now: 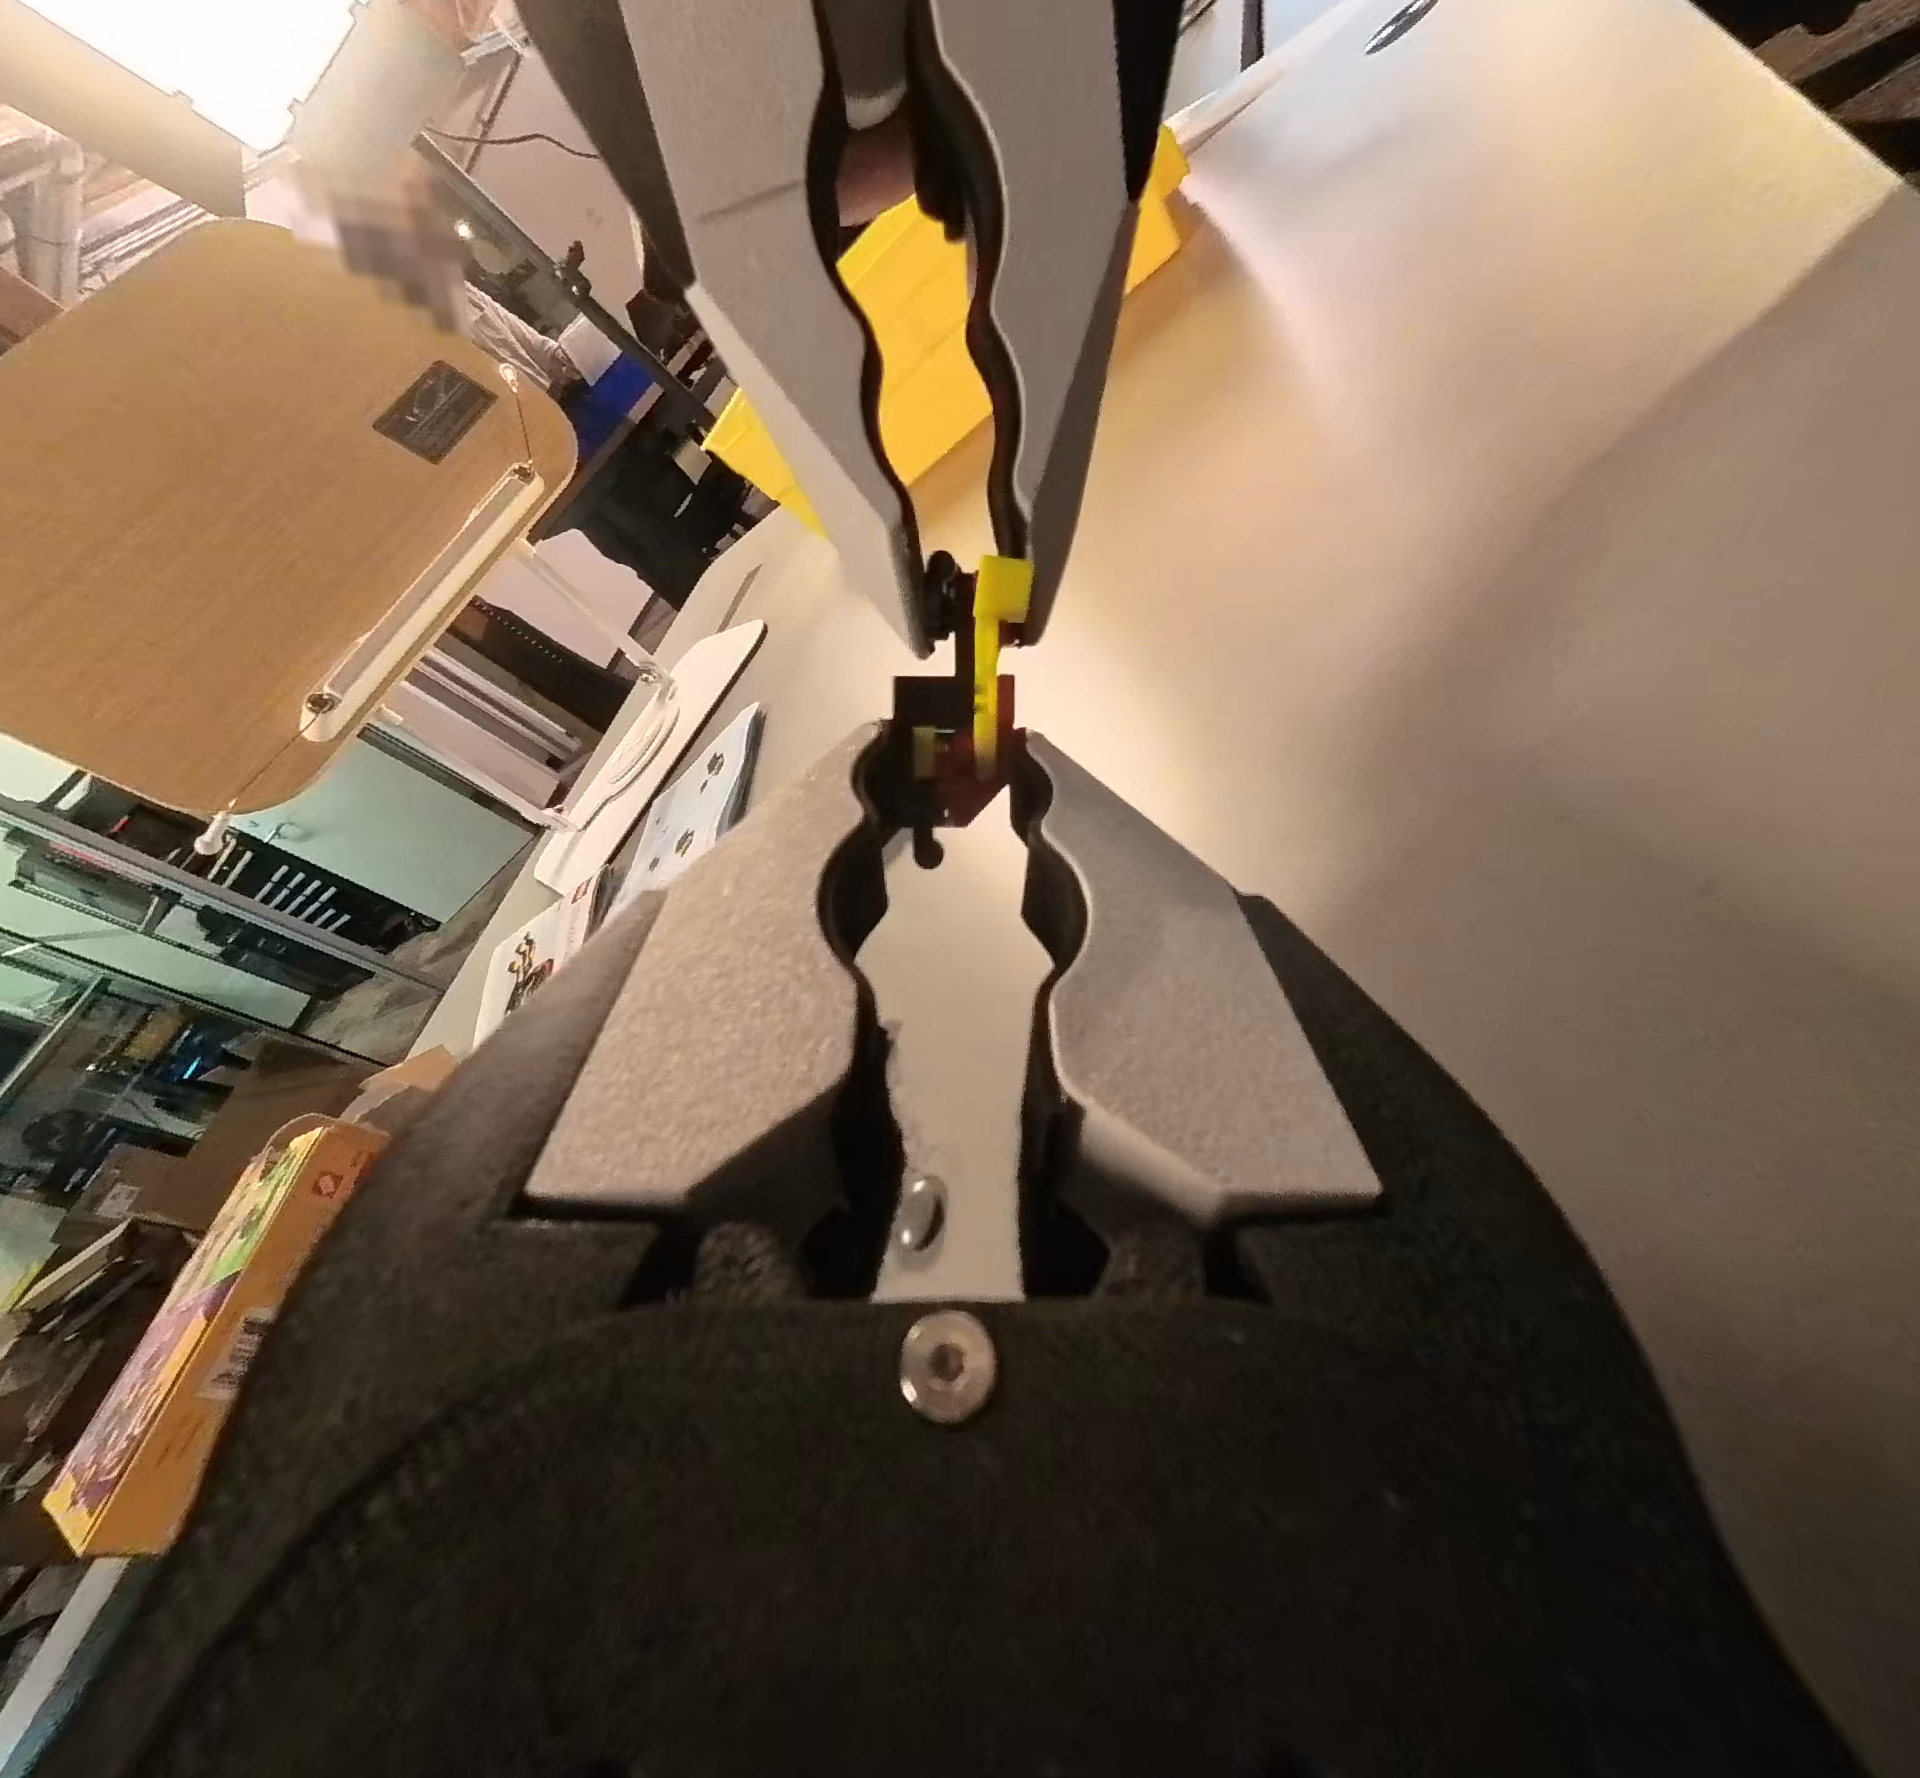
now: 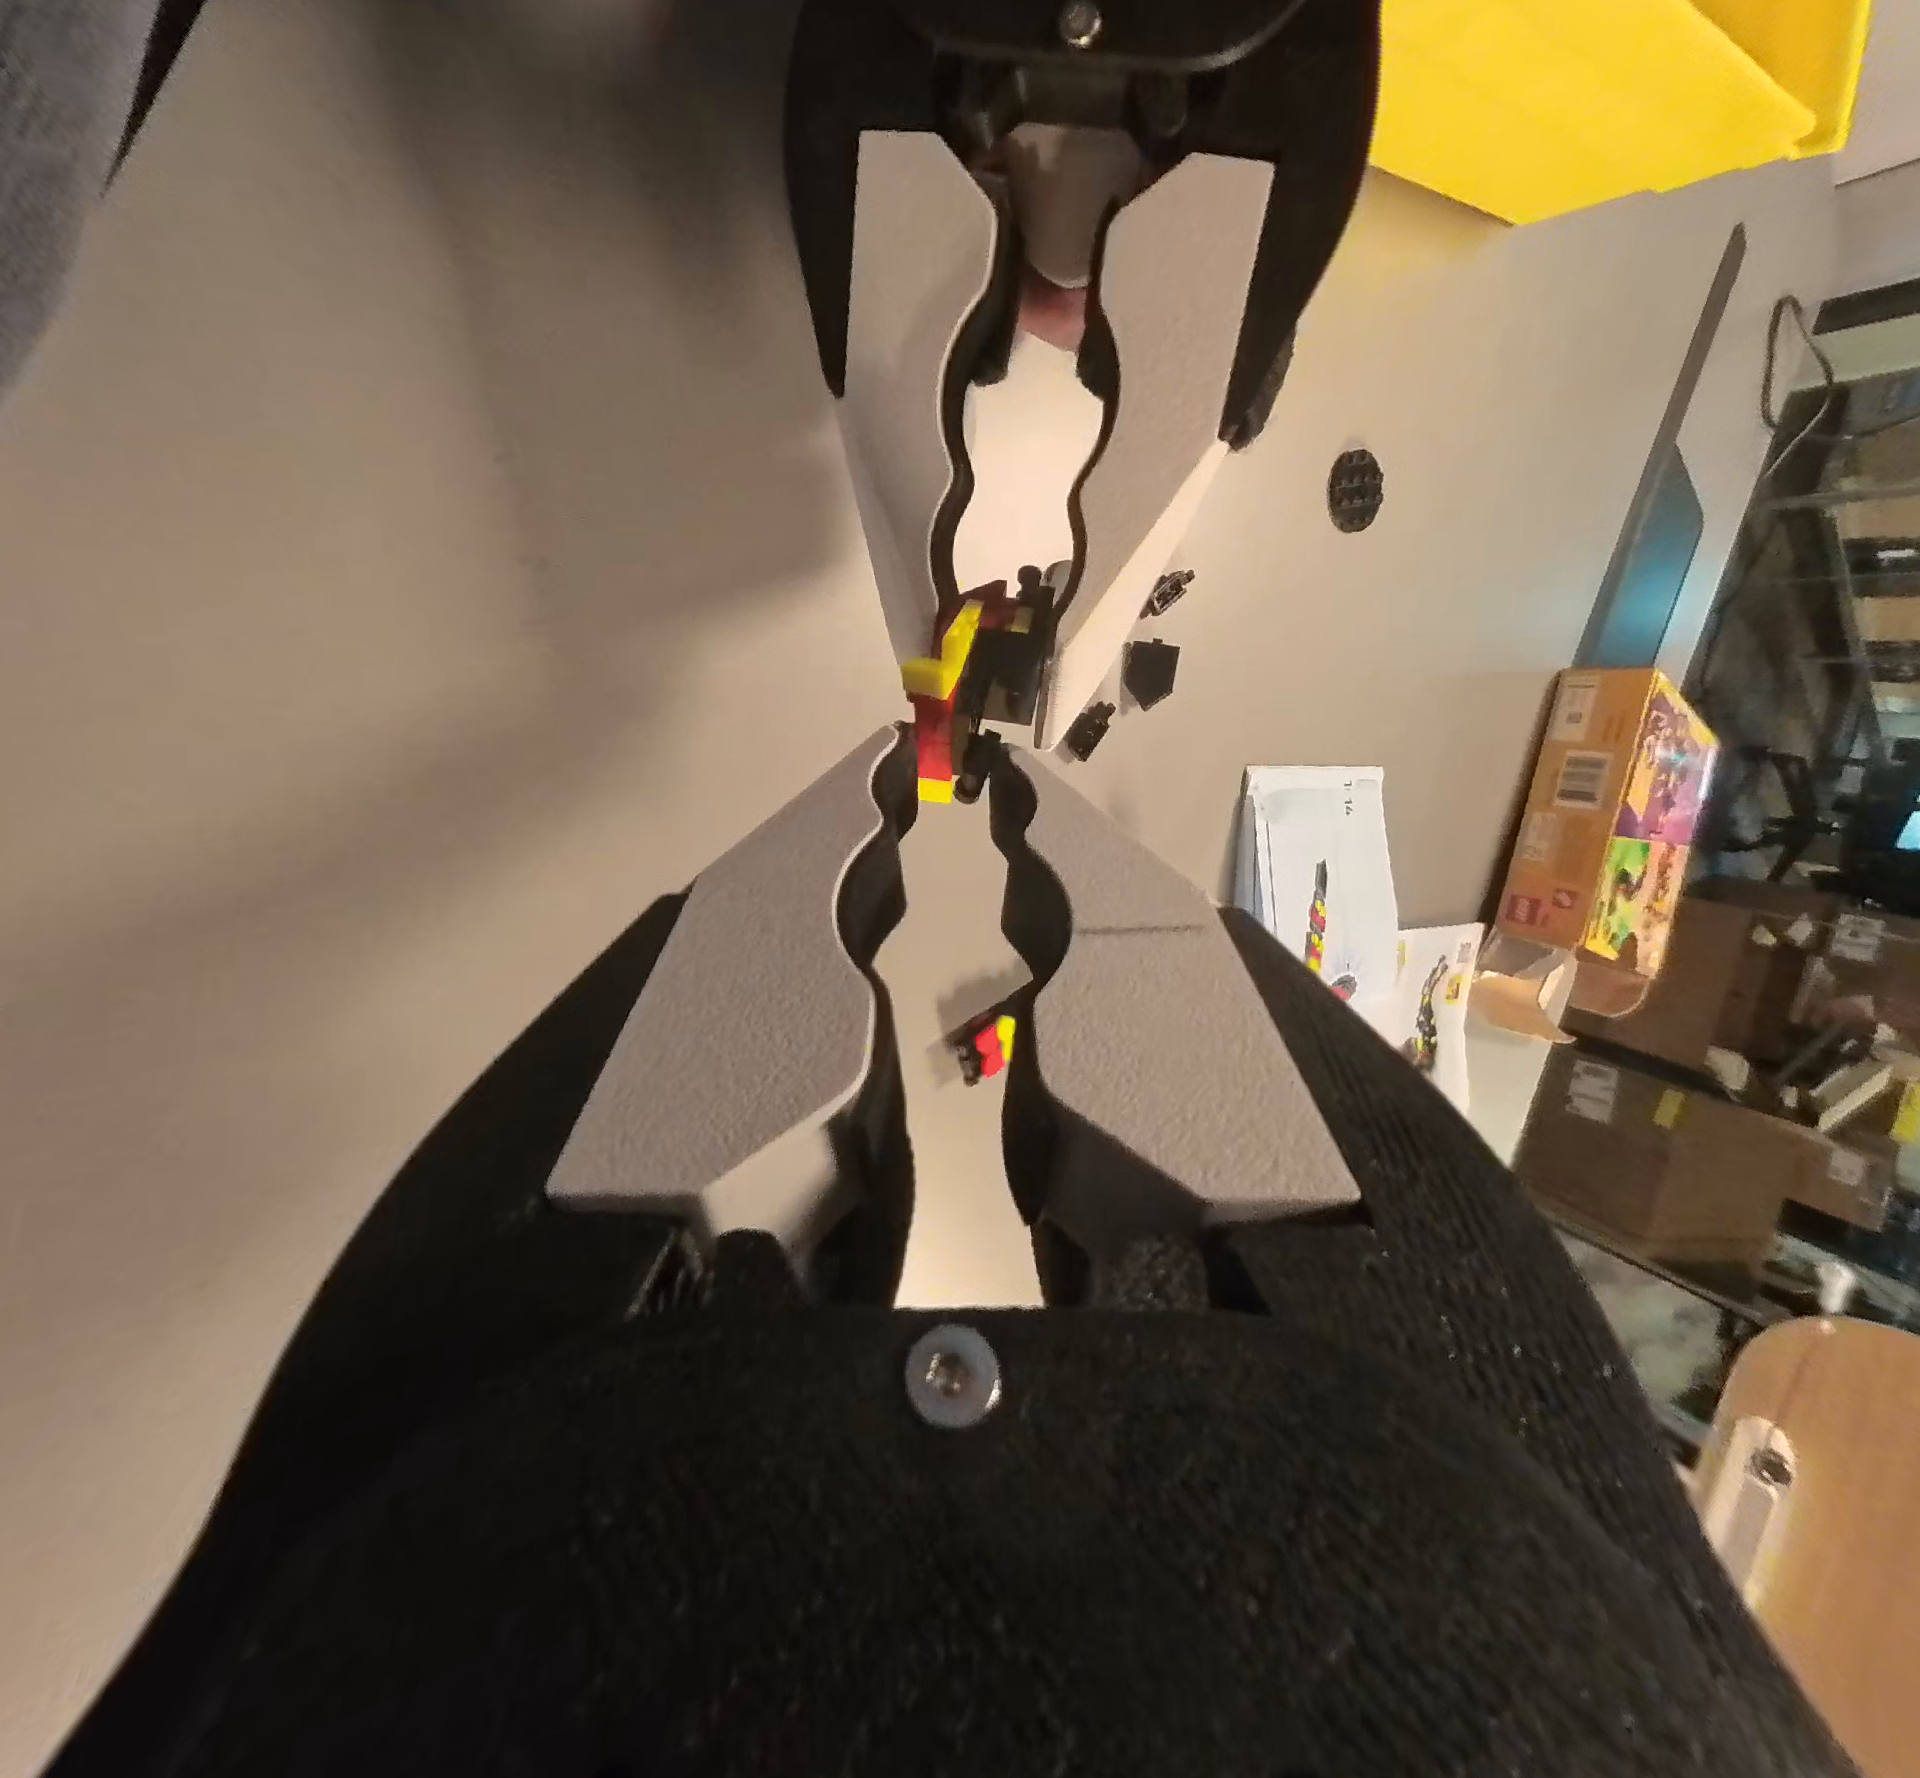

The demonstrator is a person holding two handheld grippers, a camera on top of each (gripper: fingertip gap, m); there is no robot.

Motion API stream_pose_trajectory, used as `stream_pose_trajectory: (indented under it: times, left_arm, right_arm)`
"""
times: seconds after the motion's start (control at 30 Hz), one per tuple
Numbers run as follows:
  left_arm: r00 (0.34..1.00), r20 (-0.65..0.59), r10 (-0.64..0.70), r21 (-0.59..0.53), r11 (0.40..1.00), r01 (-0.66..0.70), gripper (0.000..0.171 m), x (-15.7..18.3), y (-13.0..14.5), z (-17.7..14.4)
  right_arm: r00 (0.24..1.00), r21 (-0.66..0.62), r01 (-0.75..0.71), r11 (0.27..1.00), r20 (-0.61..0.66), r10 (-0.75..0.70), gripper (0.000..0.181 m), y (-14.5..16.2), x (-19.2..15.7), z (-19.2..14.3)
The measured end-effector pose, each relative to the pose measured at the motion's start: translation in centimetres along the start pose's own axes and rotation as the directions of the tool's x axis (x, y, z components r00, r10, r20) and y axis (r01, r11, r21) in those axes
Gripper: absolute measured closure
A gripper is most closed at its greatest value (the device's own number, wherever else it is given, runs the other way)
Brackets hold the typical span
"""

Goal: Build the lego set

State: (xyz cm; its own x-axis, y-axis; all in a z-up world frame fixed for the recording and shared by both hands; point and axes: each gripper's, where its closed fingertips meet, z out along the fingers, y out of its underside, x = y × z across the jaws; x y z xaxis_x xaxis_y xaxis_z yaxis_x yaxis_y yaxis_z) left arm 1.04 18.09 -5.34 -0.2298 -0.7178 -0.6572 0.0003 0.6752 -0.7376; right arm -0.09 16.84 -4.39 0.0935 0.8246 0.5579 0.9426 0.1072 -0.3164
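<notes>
My left gripper (image 1: 951, 754) is shut on a small black, dark red and yellow lego assembly (image 1: 940, 752), held above the white table (image 1: 1455, 689). My right gripper (image 2: 948, 772) faces it tip to tip and is shut on a yellow and red lego piece (image 2: 932, 764) with a black pin. In the left wrist view the right gripper (image 1: 977, 611) comes from above and its yellow piece (image 1: 1000, 585) touches the assembly. In the right wrist view the left gripper (image 2: 987, 679) comes from above with the assembly (image 2: 987, 653). I cannot tell whether the parts are joined.
A small black, red and yellow sub-assembly (image 2: 985, 1042) lies on the table under my right fingers. Loose black pieces (image 2: 1151, 674) and a black round plate (image 2: 1356, 490) lie nearby. A yellow bin (image 2: 1558, 14), instruction sheets (image 2: 1320, 845), the lego box (image 2: 1605, 824) and a wooden chair (image 1: 260, 533) stand around. My two grippers' fingertips are within a few centimetres of each other.
</notes>
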Motion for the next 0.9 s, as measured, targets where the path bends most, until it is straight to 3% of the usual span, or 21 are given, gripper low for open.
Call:
stream_pose_trajectory:
  times: [0.43,0.6,0.9]
  left_arm:
    - [0.99,-0.08,-0.118,0.032,0.992,0.121,0.152,0.17,-0.41,-0.39]
    - [0.99,-0.079,-0.118,0.036,0.992,0.121,0.152,0.1,-0.56,-0.54]
    - [0.992,-0.092,-0.089,0.025,0.996,0.091,0.152,0.58,-0.65,-0.69]
  right_arm:
    - [0.996,0.047,0.082,0.996,0.028,-0.084,0.168,-0.36,-0.11,-0.18]
    - [0.998,0.034,-0.005,0.999,0.057,0.003,0.169,-0.27,-0.12,-0.23]
    - [0.997,0.033,0.055,0.998,0.055,-0.056,0.17,-0.21,-0.7,-0.07]
